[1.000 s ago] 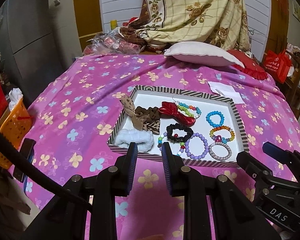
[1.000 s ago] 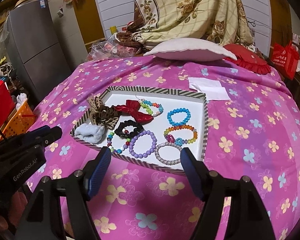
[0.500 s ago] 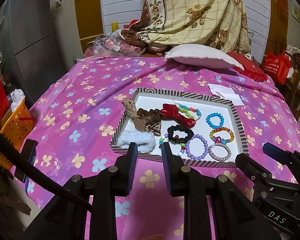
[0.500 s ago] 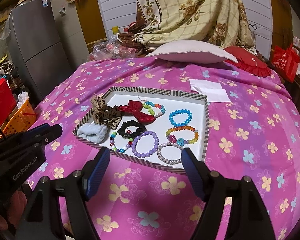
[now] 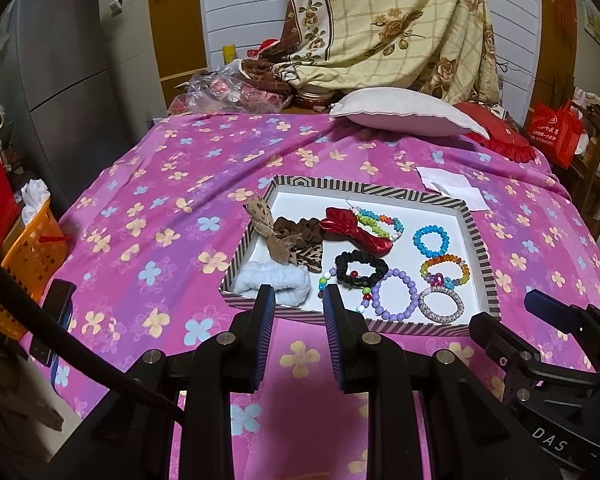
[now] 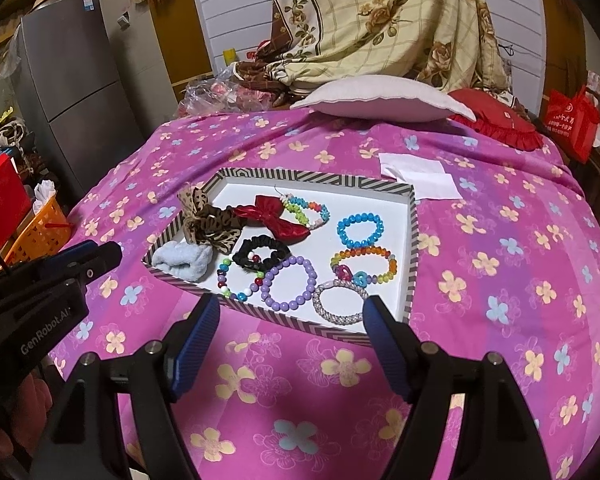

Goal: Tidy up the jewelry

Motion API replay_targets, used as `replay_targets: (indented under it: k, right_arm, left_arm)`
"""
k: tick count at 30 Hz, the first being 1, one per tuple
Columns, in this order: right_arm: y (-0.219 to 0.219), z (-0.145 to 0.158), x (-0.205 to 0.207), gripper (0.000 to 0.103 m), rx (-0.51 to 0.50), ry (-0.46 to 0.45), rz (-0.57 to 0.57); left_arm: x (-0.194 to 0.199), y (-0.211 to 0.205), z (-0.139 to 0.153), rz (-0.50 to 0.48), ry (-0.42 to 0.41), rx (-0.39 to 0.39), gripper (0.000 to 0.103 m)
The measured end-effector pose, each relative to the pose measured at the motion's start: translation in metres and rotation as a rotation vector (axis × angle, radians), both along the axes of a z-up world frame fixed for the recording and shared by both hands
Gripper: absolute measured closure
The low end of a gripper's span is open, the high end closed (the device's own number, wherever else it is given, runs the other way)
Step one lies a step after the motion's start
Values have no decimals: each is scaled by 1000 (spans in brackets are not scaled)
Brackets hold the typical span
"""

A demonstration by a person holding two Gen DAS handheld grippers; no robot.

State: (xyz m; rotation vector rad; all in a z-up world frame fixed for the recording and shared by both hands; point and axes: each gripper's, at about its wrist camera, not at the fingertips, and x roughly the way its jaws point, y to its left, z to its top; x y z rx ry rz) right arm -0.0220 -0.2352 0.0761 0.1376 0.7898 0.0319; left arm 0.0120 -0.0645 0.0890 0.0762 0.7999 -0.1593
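Where tool (image 5: 298, 300) overlaps, white scrunchie (image 5: 274, 282) half-hidden

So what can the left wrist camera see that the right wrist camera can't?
Only the left wrist view shows the dark phone-like slab lying at the bedspread's left edge, and the right gripper from the side. Only the right wrist view shows the left gripper from the side. Both share the striped-rim white tray on the pink flowered bedspread, the purple bead bracelet and the red bow. Both grippers are open and empty.
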Motion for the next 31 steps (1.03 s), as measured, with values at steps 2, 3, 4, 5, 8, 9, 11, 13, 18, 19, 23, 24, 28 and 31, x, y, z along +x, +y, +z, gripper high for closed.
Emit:
replay_targets:
  k: [2, 3, 4, 5, 8, 9, 11, 13, 18, 19, 23, 24, 28, 31]
  right_arm:
    - [0, 0, 0, 26, -2, 0, 0]
    - [0, 0, 0, 26, -2, -1, 0]
    - [0, -1, 1, 26, -2, 0, 0]
    - [0, -1, 1, 26, -2, 1, 0]
    - [-1, -3, 2, 26, 0, 5, 0]
    - [-1, -4, 3, 26, 2, 8, 1]
    - [-2, -6, 4, 26, 2, 10, 0]
    - [-2, -6, 4, 26, 3, 10, 1]
    - [-2, -7, 5, 26, 3, 12, 0]
    - [-2, -7, 5, 26, 2, 13, 0]
    - [-3, -11, 9, 26, 6, 19, -1]
    - [-3, -12, 9, 26, 6, 20, -1]
    - [-6, -15, 11, 26, 6, 17, -3]
    - [-20, -17, 13, 25, 2, 8, -23]
  left_arm:
    - [1, 0, -1, 0, 2, 1, 57]
    - [1, 1, -1, -1, 4, 1, 57]
    - [2, 1, -2, -1, 5, 2, 57]
    - [2, 1, -3, -1, 5, 3, 57]
    - [3, 1, -3, -2, 8, 3, 57]
    - [3, 1, -4, -2, 10, 3, 57]
    - [5, 1, -5, -3, 10, 5, 57]
    - [5, 1, -6, -3, 12, 5, 57]
    - [6, 1, -7, 0, 13, 4, 57]
    - [6, 1, -6, -2, 12, 5, 57]
    - [7, 1, -8, -4, 9, 5, 57]
    - [7, 1, -8, -4, 9, 3, 57]
    - [12, 2, -13, -8, 5, -5, 57]
    - [19, 4, -21, -7, 26, 4, 57]
